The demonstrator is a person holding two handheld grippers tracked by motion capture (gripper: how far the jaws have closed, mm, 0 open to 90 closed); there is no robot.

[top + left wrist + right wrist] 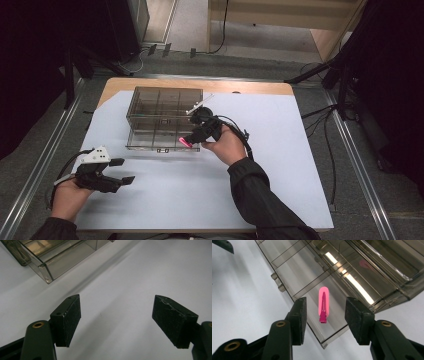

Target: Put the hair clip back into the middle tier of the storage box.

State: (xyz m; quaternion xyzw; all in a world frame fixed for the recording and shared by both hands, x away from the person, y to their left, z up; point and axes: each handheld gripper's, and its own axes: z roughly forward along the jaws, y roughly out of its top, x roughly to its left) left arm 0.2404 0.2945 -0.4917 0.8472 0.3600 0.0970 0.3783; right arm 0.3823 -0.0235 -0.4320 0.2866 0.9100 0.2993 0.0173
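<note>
**Around the table: what lies beyond the work**

A large white sheet [280, 150] covers most of the wooden tabletop [200, 84], whose bare edge shows as a strip toward twelve o'clock. Grey carpeted floor [30, 165] surrounds the table. Metal rails [357, 155] run along the floor at three o'clock and at nine o'clock. Black stand legs [320, 75] splay across the floor at about two o'clock, with loose cables [327, 150] trailing down from them toward four o'clock. Toward eleven o'clock stands a dark cabinet [127, 25], with small plugs and a cable on the floor just beside it. Pale wooden furniture [285, 20] fills the far side at one o'clock.
</note>
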